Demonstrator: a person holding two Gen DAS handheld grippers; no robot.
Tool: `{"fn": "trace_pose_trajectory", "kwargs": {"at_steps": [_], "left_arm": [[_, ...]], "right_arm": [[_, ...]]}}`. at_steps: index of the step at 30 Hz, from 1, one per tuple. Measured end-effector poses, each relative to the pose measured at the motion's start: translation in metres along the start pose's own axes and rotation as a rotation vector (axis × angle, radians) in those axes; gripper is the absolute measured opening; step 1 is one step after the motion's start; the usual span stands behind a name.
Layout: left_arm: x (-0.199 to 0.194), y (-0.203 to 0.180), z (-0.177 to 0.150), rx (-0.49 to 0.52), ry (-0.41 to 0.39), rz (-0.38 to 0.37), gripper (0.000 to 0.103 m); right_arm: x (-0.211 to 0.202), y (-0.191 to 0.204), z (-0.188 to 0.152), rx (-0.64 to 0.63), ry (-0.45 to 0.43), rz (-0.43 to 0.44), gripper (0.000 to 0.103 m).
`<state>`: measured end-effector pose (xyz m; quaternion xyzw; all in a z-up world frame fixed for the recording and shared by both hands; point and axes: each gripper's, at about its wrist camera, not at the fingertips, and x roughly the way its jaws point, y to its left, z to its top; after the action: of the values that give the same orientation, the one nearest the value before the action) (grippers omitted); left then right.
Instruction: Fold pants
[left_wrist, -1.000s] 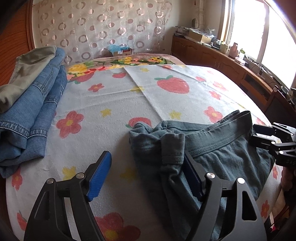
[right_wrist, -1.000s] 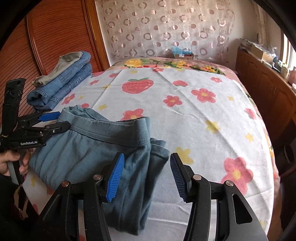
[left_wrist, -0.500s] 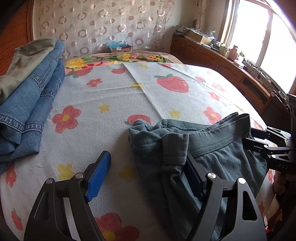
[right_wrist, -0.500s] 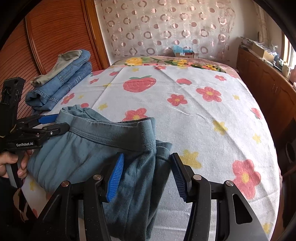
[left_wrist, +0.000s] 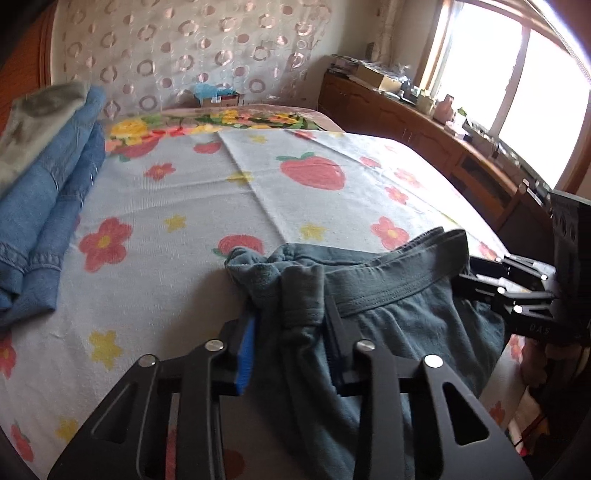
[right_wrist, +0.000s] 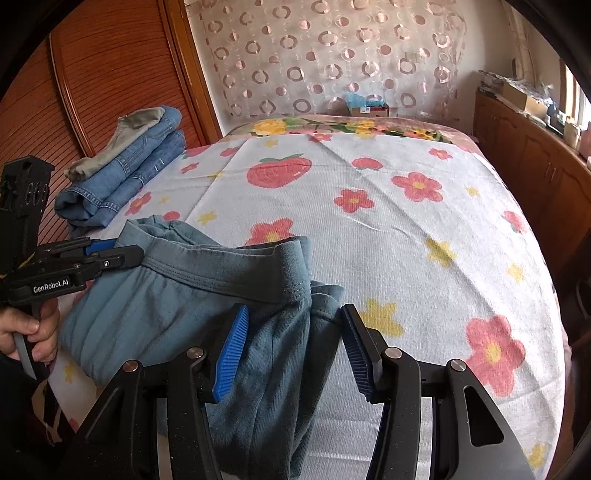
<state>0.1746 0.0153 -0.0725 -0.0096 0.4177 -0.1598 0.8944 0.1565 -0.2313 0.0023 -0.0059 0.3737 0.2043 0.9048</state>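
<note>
Teal pants lie crumpled at the near edge of the flower-print bed, waistband up. My left gripper has its jaws closing, and its pads squeeze the bunched left end of the waistband. The right wrist view shows that same gripper, held by a hand, pinching the waistband corner of the pants. My right gripper straddles the other bunched end, jaws about half apart, cloth between the pads without a clear squeeze. From the left wrist view it sits at the waistband's right end.
A stack of folded blue jeans with a khaki garment on top rests at the bed's far left. A ribbed wooden wardrobe stands behind it. Low wooden cabinets with clutter run under the window on the right.
The left gripper's jaws have come together from wide apart onto the bunched waistband end. The waistband now stands higher between the two grippers. The right gripper has not moved.
</note>
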Motion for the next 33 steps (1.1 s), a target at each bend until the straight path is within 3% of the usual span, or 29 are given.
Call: {"fn": "trace_pose_trajectory", "kwargs": {"at_steps": [5,13,23,33], "left_arm": [[-0.007,-0.012,-0.001,0.042,-0.029,0.028,0.02],[-0.033,-0.024,0.0,0.068,-0.099,0.026,0.019],[-0.064,-0.046,0.003,0.106,-0.176,0.007,0.019],[-0.102,-0.066,0.015,0.137,-0.279,-0.003,0.019]], "right_arm": [[-0.001,-0.002,0.0,0.005,-0.001,0.008,0.037],[-0.001,0.002,-0.001,0.001,0.007,0.035,0.015],[-0.017,0.005,-0.004,0.012,-0.052,0.071,0.011],[-0.062,0.016,-0.003,-0.037,-0.176,0.033,0.011]]}}
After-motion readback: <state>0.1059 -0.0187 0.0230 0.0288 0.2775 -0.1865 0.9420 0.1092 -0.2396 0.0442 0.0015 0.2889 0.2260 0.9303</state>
